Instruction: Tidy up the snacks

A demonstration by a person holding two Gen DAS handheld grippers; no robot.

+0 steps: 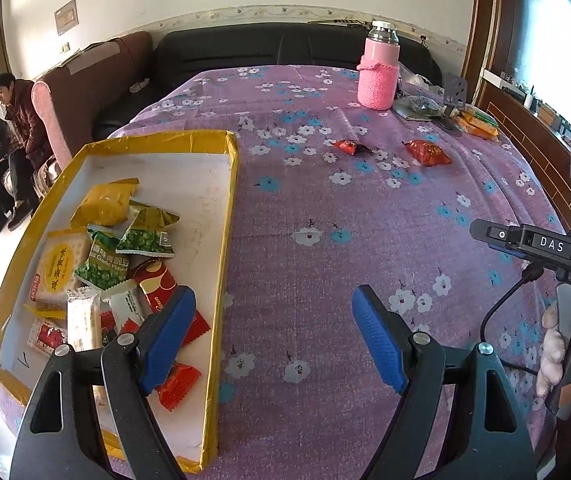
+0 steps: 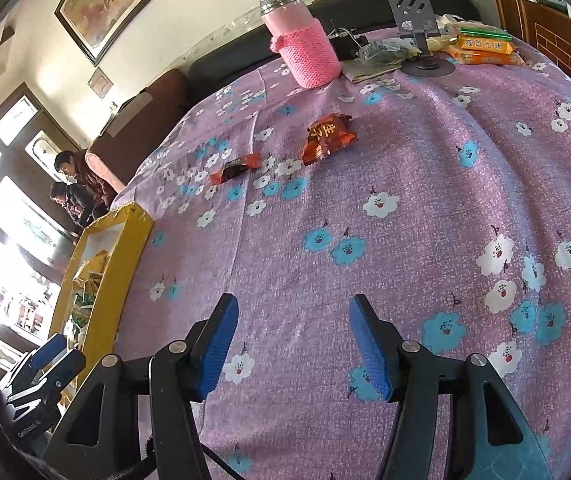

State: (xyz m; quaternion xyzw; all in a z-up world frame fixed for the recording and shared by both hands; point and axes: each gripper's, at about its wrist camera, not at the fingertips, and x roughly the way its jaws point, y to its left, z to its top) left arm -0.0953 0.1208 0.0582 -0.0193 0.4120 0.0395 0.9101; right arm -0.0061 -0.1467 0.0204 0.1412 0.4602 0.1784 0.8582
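A table under a purple flowered cloth (image 2: pixel 425 168) fills both views. At its left edge sits a shallow yellow-rimmed box (image 1: pixel 221 240), already holding a heap of wrapped snacks (image 1: pixel 105 252). Far back stands a bottle in a pink knitted sleeve (image 1: pixel 377 76), with orange packets (image 2: pixel 481 46) beside a grey phone stand (image 2: pixel 415 16).

Two snacks remain loose mid-table, well apart from the box: a larger red packet (image 2: pixel 327 138) and, near it, a small dark-and-red candy (image 2: pixel 235 170).

Both will likely handle as light, crinkly and slippery film, soft enough to crush; a pinch across the puffed middle of the packet, or the candy's body rather than its twisted ends, looks safest.

The left gripper (image 1: pixel 273 340) hangs spread and empty by the box's right wall. The right gripper (image 2: pixel 293 348) is likewise spread, nothing between its blue pads.

Readable writing: "Garlic Flavor" on a green pea pouch (image 1: pixel 103 264), "DAS" on the other handle; the red packet's gold characters are possibly "生子", though the view is too warped to be sure.
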